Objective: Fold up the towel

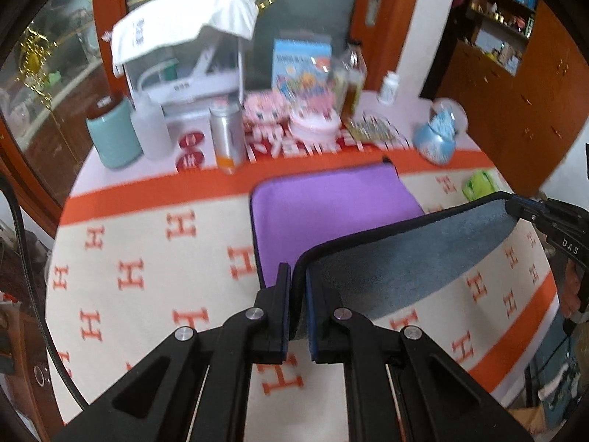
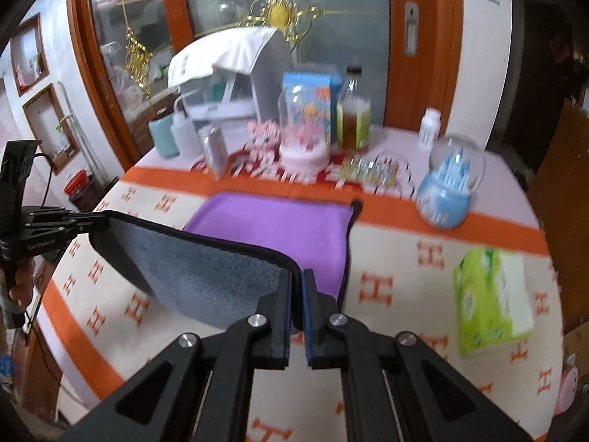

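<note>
The towel (image 1: pixel 331 206) is purple on one side and grey on the other, with a dark hem. It lies on the patterned tablecloth with its near edge lifted, grey underside (image 1: pixel 405 258) showing. My left gripper (image 1: pixel 296 276) is shut on the near left corner. My right gripper (image 2: pixel 297 280) is shut on the near right corner. Each gripper shows in the other's view, the right gripper (image 1: pixel 515 208) at the right and the left gripper (image 2: pixel 99 221) at the left. The lifted edge hangs taut between them above the purple part (image 2: pixel 279 228).
The table (image 1: pixel 147 258) has a cream cloth with orange H marks and orange bands. At the back stand a teal cup (image 1: pixel 114 136), a white bottle (image 1: pixel 151 129), a silver can (image 1: pixel 226 136), toys, a snow globe (image 2: pixel 449 184) and jars. A green tissue pack (image 2: pixel 489 294) lies right.
</note>
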Available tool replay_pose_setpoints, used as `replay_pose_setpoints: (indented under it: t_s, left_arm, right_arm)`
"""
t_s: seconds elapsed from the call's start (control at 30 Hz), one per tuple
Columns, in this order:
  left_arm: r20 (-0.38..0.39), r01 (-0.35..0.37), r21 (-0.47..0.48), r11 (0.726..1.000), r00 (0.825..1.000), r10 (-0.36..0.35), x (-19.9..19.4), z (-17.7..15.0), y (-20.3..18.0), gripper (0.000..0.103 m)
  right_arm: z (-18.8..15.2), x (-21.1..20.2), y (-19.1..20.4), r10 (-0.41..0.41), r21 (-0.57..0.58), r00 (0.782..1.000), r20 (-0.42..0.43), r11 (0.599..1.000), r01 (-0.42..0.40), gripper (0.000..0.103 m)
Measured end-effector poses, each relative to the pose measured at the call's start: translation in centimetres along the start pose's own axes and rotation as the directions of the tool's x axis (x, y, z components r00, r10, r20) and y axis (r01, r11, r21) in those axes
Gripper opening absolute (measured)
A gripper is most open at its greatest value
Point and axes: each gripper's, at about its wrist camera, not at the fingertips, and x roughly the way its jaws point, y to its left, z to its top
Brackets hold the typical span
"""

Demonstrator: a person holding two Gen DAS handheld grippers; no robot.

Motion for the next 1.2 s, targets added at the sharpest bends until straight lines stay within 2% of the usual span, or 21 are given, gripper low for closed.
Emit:
replay_pose_setpoints:
  t_s: [0.17, 0.3, 0.57, 0.87, 1.2]
  left_arm:
    - [0.063, -0.061, 0.015, 0.998, 0.996, 0.060, 1.2, 3.6, 0.2, 0.006]
    - [0.077, -0.083, 0.002, 0.997, 0.994, 0.082, 3.3, 5.8, 0.7, 0.006]
    - [0.035, -0.121, -0.057, 0.991, 0.992, 0.123, 9.7, 8.9, 2.4, 0.006]
    - [-0.018, -0.178, -0.047, 0.983, 0.984, 0.177, 16.1, 9.2, 2.8, 0.006]
    - [-0.074, -0.238, -0.056, 0.970, 0.969, 0.234, 21.6, 8.1, 2.9, 0.009]
  right_arm:
    - [3.2, 1.9, -0.3, -0.053, 0.008, 0.998, 0.038, 0.999, 0.053, 0.005]
    - [5.3, 4.7, -1.2, -0.097, 0.044, 0.994, 0.049, 0.995, 0.095, 0.005]
    - [7.3, 9.7, -2.4, -0.130, 0.092, 0.991, 0.019, 0.988, 0.128, 0.005]
    - [7.3, 15.6, -3.4, -0.166, 0.120, 0.984, -0.057, 0.978, 0.172, 0.005]
    - [6.0, 21.6, -3.9, -0.219, 0.124, 0.963, -0.159, 0.963, 0.239, 0.007]
